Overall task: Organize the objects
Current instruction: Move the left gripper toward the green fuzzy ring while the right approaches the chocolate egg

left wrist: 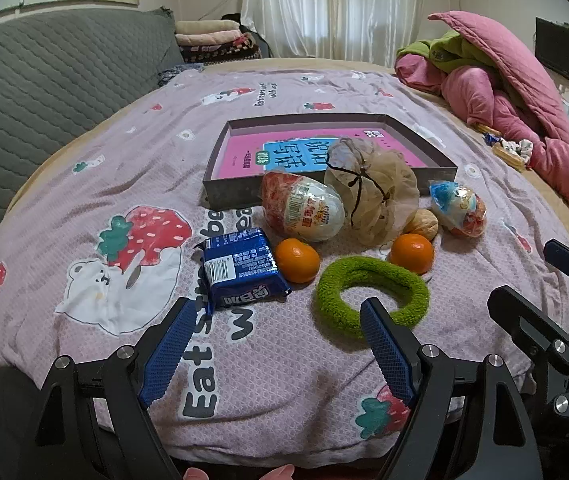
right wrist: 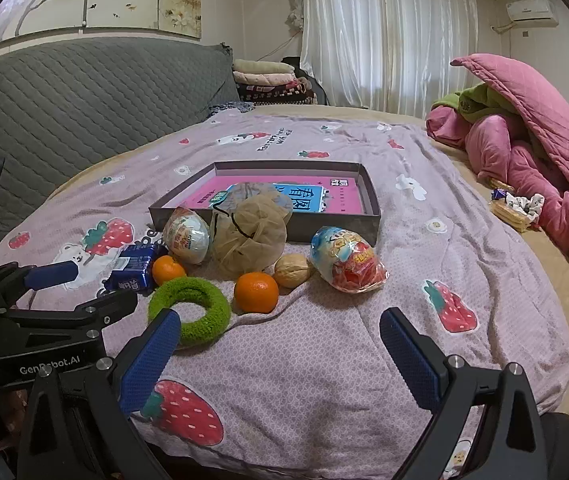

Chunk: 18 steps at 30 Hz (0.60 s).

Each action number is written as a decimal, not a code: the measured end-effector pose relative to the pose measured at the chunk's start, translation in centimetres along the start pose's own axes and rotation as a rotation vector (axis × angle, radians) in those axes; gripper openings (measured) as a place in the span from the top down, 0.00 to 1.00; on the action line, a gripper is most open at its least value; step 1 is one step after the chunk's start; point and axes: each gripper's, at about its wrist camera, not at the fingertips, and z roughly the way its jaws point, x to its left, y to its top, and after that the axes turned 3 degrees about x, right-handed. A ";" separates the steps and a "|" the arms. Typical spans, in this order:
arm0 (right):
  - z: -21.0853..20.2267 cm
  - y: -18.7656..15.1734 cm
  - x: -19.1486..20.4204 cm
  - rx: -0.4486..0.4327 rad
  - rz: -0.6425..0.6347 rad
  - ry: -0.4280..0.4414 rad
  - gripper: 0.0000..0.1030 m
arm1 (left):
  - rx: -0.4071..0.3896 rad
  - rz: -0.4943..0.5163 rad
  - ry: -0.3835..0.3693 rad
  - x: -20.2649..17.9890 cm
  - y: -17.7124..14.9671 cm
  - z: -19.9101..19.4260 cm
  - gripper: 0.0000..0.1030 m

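A shallow grey box (left wrist: 228, 192) (right wrist: 340, 224) with a pink book inside lies on the bed. In front of it are a mesh pouch (left wrist: 376, 196) (right wrist: 250, 240), two wrapped toy eggs (left wrist: 304, 210) (right wrist: 346, 260), a walnut (left wrist: 422, 224) (right wrist: 292, 270), two oranges (left wrist: 297, 260) (right wrist: 256, 292), a blue biscuit pack (left wrist: 240, 266) (right wrist: 134, 270) and a green fuzzy ring (left wrist: 372, 294) (right wrist: 190, 310). My left gripper (left wrist: 278, 306) is open and empty, just short of the ring and pack. My right gripper (right wrist: 280, 320) is open and empty, near the ring and orange.
The bed has a lilac strawberry-print sheet (left wrist: 124, 160). A grey quilted headboard (left wrist: 44, 88) is at the left. Pink and green bedding (left wrist: 496, 80) is piled at the right, with small items (right wrist: 514, 206) beside it. Folded blankets (left wrist: 216, 38) sit at the back.
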 end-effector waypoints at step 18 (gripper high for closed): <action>0.3 -0.1 -1.0 0.003 0.019 -0.009 0.02 | 0.031 -0.022 -0.039 0.3 -0.1 1.2 0.18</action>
